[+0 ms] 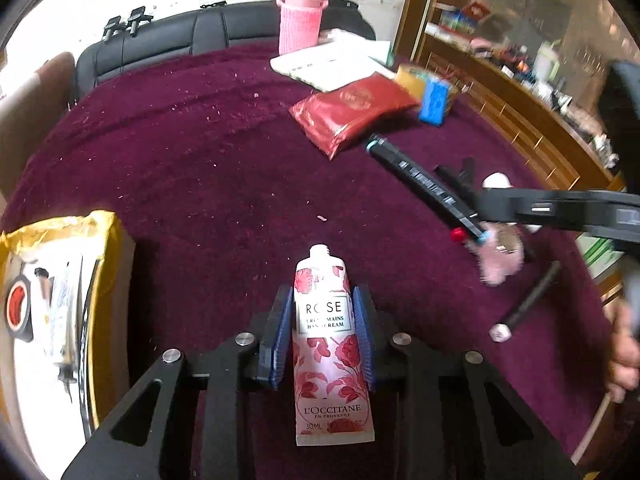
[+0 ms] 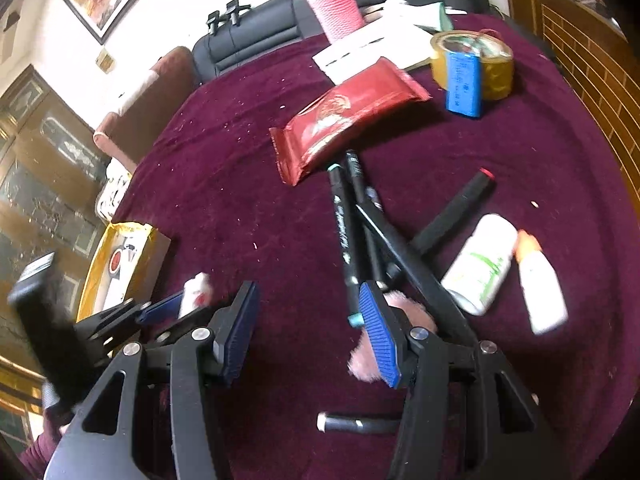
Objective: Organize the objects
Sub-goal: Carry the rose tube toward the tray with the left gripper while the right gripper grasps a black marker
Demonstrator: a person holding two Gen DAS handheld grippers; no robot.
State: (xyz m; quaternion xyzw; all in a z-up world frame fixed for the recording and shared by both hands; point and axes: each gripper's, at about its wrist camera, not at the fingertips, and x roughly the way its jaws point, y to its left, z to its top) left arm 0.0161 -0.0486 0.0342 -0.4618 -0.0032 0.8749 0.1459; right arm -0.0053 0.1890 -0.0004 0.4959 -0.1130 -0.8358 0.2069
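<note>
1. Left gripper clamps one rose hand-cream tube above the maroon cloth; only this view shows its label.
2. Right gripper stands half-open, empty; only its view shows two white bottles.
3. Beyond: one red packet.

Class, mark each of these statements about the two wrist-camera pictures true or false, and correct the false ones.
1. The left gripper is shut on the rose hand cream tube. True.
2. The right gripper holds a marker between its pads. False: its jaws stand open with nothing between them.
3. The red foil packet lies on the maroon cloth. True.
4. The blue block leans against the pink knitted cup. False: it leans against the yellow tape roll.
5. The hand cream tube's cap is on. False: its threaded neck is bare.
</note>
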